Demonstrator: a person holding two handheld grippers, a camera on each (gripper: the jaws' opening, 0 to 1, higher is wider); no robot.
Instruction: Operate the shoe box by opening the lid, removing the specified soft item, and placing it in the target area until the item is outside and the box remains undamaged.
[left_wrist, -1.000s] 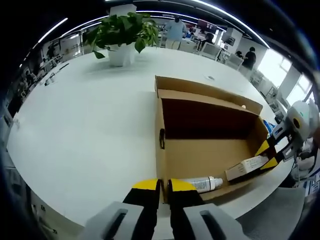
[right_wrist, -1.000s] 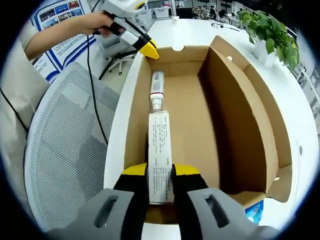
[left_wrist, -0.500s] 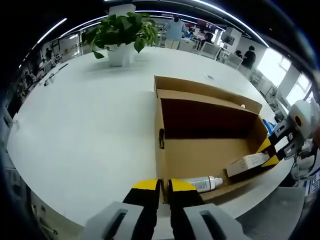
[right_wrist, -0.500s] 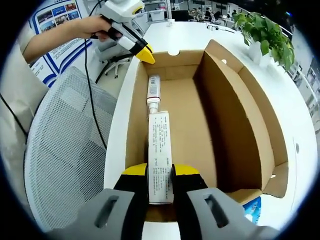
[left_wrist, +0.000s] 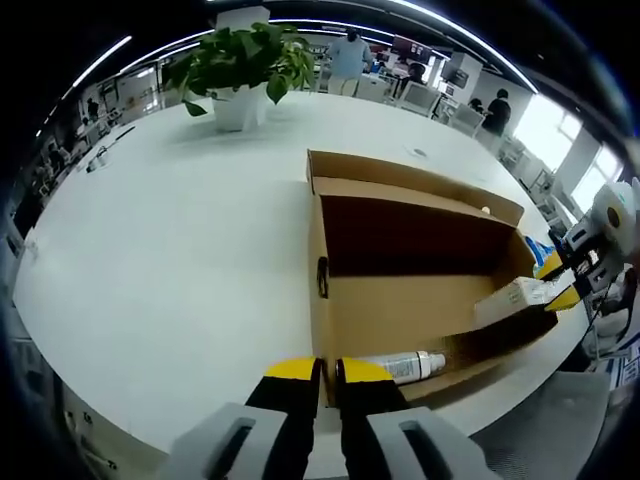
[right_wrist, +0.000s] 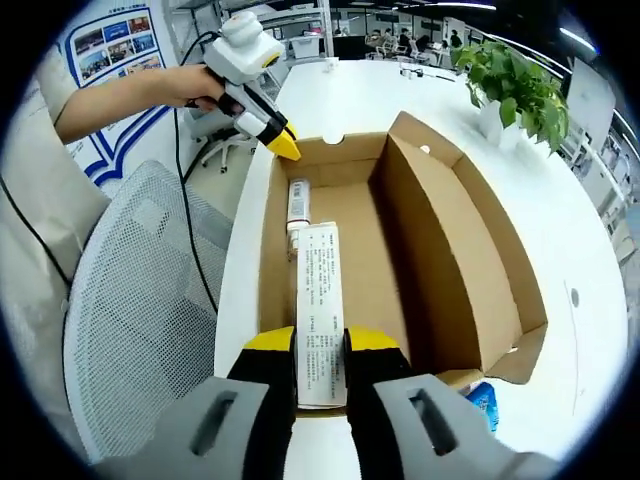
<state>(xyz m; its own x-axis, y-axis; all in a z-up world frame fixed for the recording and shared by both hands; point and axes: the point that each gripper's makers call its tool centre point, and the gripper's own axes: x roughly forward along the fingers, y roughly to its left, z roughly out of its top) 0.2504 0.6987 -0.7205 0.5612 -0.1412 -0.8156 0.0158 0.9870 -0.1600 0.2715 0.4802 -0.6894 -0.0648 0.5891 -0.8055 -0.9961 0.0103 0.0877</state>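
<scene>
Right gripper (right_wrist: 320, 345) clamping a long white carton (right_wrist: 320, 310) between yellow-tipped jaws, holding it above the open shoe box (right_wrist: 440, 250). In the left gripper view, the same carton (left_wrist: 520, 297) riding at the box's far end, raised level with the rim, with the right gripper (left_wrist: 565, 282) pinching it. Fine grey print running along the carton's top face, too small to read; near end hidden behind the jaws.

Left gripper (left_wrist: 322, 372) sitting with yellow tips almost touching at the near edge of the box wall (left_wrist: 318, 290); whether pinching the cardboard, cannot tell. In the right gripper view, left gripper (right_wrist: 280, 145) resting at the box's far end wall, gripped by a hand (right_wrist: 195, 82).

Lying on the box floor, a white spray bottle (left_wrist: 405, 367) with grey lettering, illegible. Box plain brown cardboard, lid (right_wrist: 455, 255) standing open along one side. White table (left_wrist: 180, 220) carrying a potted plant (left_wrist: 243, 65). Grey mesh chair (right_wrist: 140, 300) beside the table. Blue-and-white wall poster (right_wrist: 105, 55), text unreadable. Something blue (right_wrist: 480, 398) partly hidden under the box corner.
</scene>
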